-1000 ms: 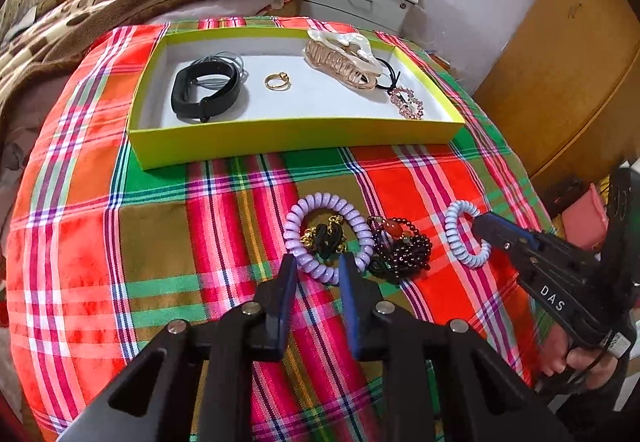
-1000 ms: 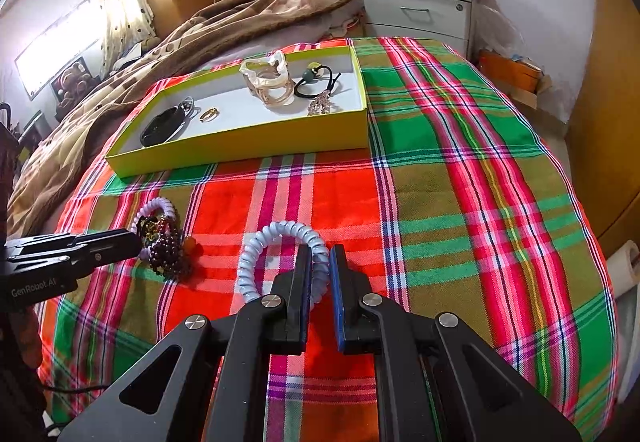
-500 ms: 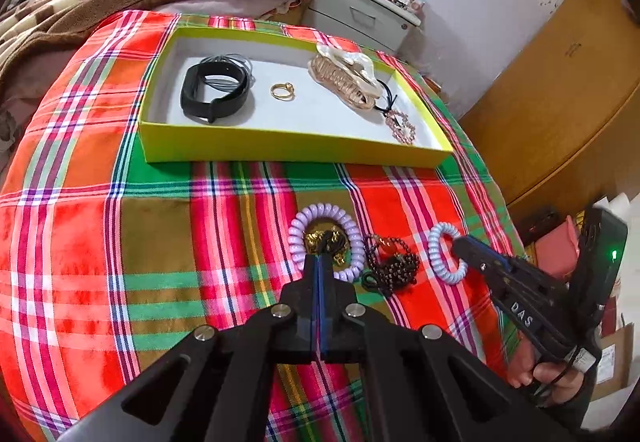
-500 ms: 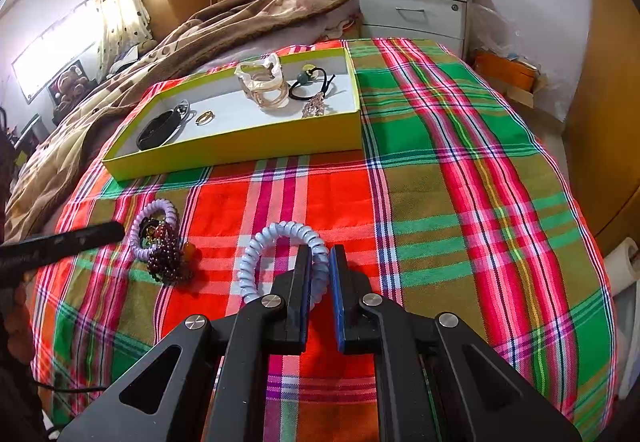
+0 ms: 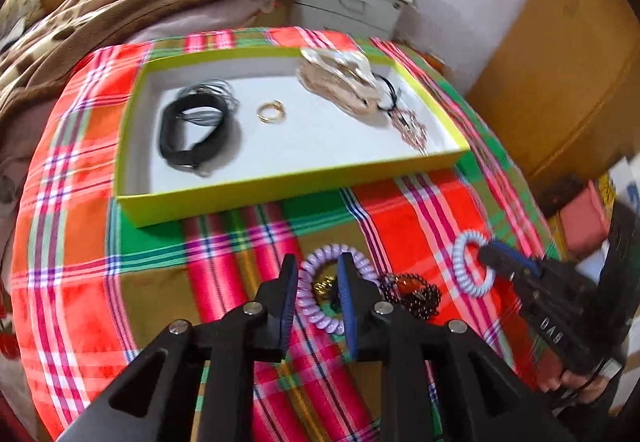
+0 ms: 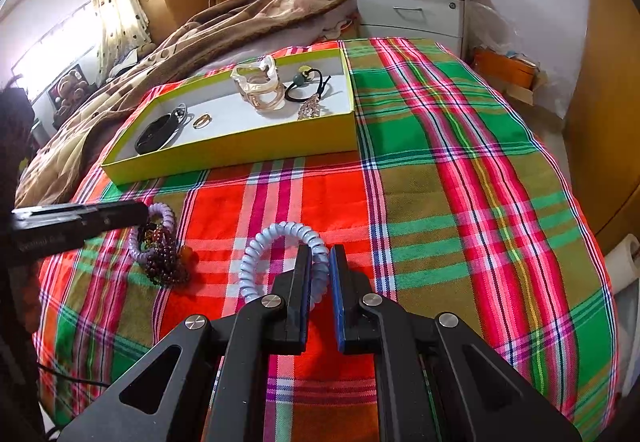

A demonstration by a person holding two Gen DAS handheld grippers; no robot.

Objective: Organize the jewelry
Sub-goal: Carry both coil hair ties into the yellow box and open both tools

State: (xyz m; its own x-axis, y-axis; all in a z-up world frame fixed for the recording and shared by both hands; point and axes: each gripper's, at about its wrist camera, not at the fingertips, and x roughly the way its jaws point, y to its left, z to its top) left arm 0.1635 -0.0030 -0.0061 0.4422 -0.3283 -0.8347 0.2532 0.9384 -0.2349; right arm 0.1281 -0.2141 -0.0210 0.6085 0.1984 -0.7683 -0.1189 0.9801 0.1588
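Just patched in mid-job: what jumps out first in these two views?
The bright plaid cloth fills both views, with a yellow tray on its far side already holding jewelry. Nearer, the right gripper is shut on a pale blue coil band. The left gripper, jaws just opened, straddles one side of a lilac coil band beside dark beads.

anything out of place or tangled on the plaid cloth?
Yes: the dark bead bracelet and a gold trinket lie bunched with the lilac coil tie instead of apart. The pale blue coil tie also sits outside the yellow box.
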